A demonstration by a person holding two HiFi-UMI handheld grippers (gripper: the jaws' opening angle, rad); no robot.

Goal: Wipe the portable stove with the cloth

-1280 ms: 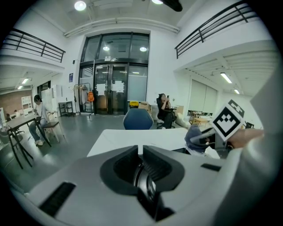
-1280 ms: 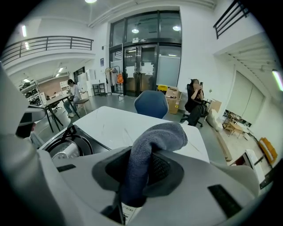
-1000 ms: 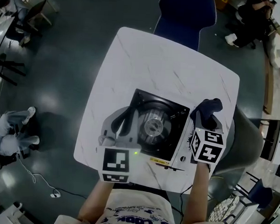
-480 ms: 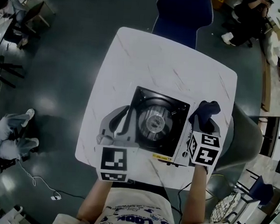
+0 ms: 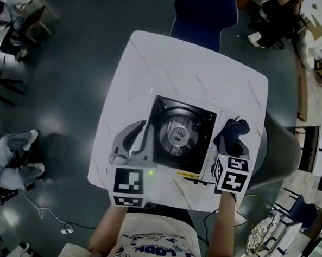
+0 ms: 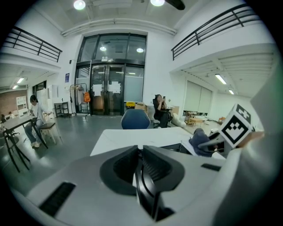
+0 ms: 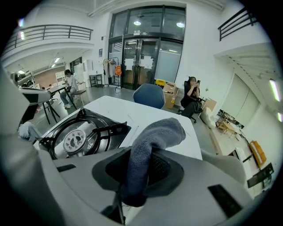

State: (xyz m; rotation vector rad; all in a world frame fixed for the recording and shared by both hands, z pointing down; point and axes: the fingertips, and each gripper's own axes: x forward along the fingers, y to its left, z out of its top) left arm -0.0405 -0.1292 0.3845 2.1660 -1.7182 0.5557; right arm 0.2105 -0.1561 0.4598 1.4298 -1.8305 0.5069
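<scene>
The right claw (image 5: 230, 144) is seen in the head view closed on the dark cloth (image 5: 234, 130). It is held at the right edge of the portable stove (image 5: 179, 134) on the white table (image 5: 197, 73); whether the cloth touches the stove cannot be told. The left claw (image 5: 141, 130) is laid against the stove's left side. Against the picture of a second ago, both claws are found in nearly the same places by the stove, the cloth drawn only slightly nearer the person. The burner has not been crossed, so the wiping is judged barely begun.

In the left gripper view the jaws are pressed together with nothing between them.

In the right gripper view the cloth is pinched between the jaws, its free end standing forward, with the burner to its left.
</scene>
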